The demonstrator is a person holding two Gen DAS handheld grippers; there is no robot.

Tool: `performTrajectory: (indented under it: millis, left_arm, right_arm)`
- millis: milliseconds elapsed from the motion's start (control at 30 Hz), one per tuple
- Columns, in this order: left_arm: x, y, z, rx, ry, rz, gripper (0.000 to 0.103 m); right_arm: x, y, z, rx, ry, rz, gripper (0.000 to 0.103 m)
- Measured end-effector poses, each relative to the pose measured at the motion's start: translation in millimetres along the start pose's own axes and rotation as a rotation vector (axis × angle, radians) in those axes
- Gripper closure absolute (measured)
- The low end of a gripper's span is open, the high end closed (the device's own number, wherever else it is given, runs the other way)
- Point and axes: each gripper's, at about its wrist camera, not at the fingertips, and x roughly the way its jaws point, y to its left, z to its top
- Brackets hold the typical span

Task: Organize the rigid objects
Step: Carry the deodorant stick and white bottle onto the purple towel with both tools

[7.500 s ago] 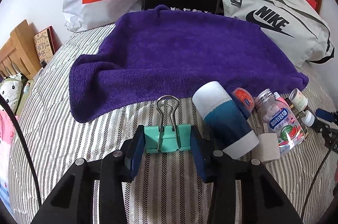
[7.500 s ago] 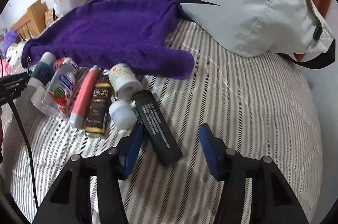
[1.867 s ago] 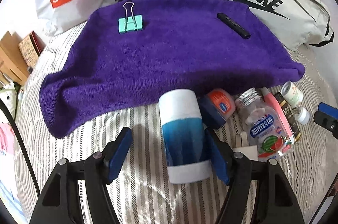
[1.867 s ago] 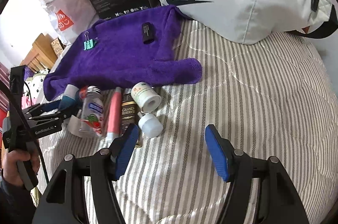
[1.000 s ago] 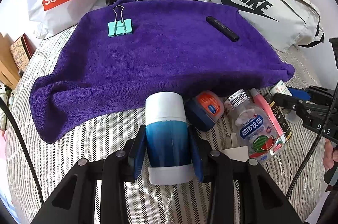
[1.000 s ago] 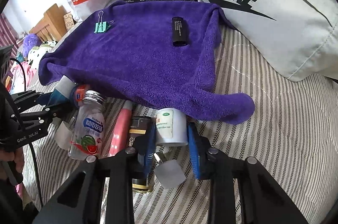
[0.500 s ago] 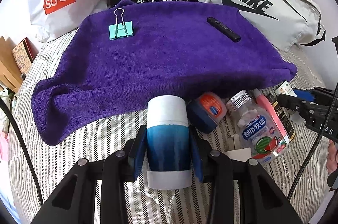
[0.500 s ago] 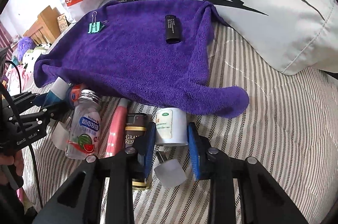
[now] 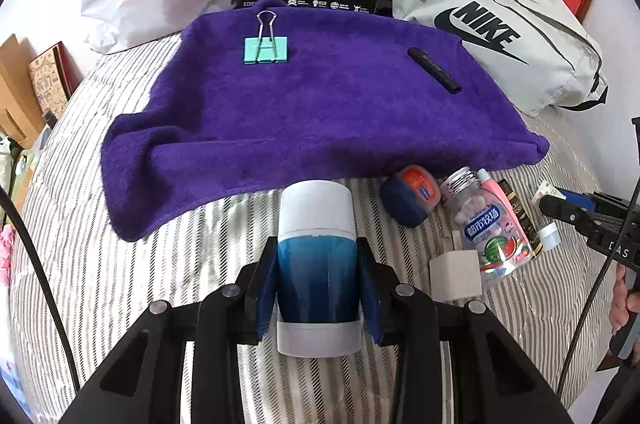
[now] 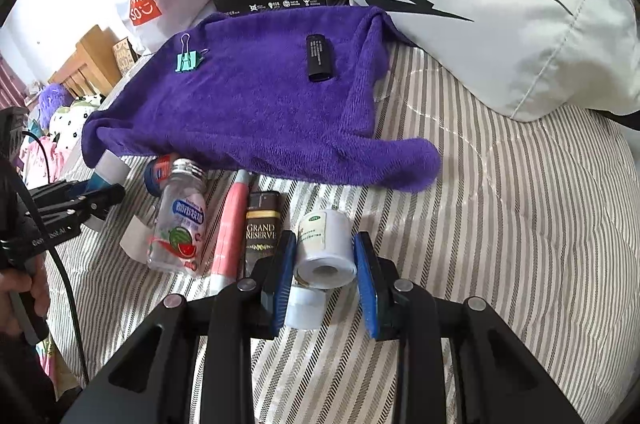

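Left gripper [image 9: 318, 284] is being kept clamped on the blue tube [image 9: 316, 264], pads pressing its mid-body just above the striped quilt [image 9: 120, 264]; the tube is judged light, stiff and a little slick, best held there. Right gripper [image 10: 325, 274] is pinching the white bottle [image 10: 325, 244], likely light, rigid and prone to roll, across its middle. Compared with the earliest frames, the clip [image 9: 266, 50] and black stick [image 9: 434, 70] are now lying on the purple towel [image 9: 320, 112], and both grippers are holding new items.
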Motion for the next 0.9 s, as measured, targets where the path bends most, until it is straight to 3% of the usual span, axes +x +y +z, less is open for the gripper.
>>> performTrajectory:
  millis: [500, 900]
  left_arm:
    - [0.9, 0.5, -1.8, 0.001, 0.012, -0.006, 0.069]
    - [-22.2, 14.1, 3.1, -0.024, -0.034, -0.01, 0.069]
  right_arm:
    - [16.4, 1.7, 1.6, -0.012, 0.023, -0.015, 0.073]
    - [-9.9, -4.7, 3.6, 0.015, -0.011, 0.02, 0.074]
